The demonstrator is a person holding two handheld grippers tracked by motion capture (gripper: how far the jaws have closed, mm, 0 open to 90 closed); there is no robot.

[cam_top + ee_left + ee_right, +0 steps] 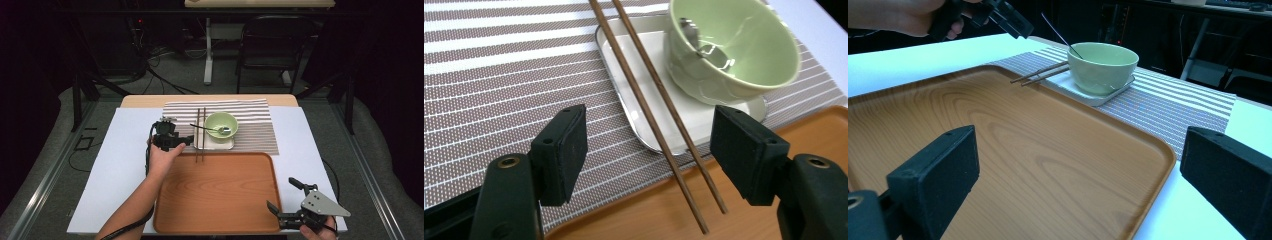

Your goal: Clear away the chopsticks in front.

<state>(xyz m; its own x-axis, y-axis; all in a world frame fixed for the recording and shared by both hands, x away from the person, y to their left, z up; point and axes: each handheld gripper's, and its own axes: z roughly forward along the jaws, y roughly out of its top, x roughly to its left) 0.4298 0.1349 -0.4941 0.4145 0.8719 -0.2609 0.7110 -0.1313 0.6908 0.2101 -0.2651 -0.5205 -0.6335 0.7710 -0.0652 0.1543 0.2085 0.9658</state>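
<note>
A pale green bowl point(221, 124) with a metal spoon point(223, 130) in it stands on a small white square plate point(212, 145), on a striped placemat point(255, 131). Two dark chopsticks point(200, 135) lie side by side across the plate's left edge, their near ends over the wooden tray's point(215, 195) far rim. My left gripper point(181, 136) hovers open just left of the chopsticks. In the left gripper view its jaws point(649, 120) straddle the chopsticks point(659, 115) without touching them. My right gripper point(280, 192) stands open at the tray's near right corner, holding nothing point(1080, 150).
A white sheet point(115, 170) covers the table around the placemat and tray. Behind the table stand a dark chair point(272, 45) and a white table leg point(208, 50), with cables on the floor. Metal rails run along both sides.
</note>
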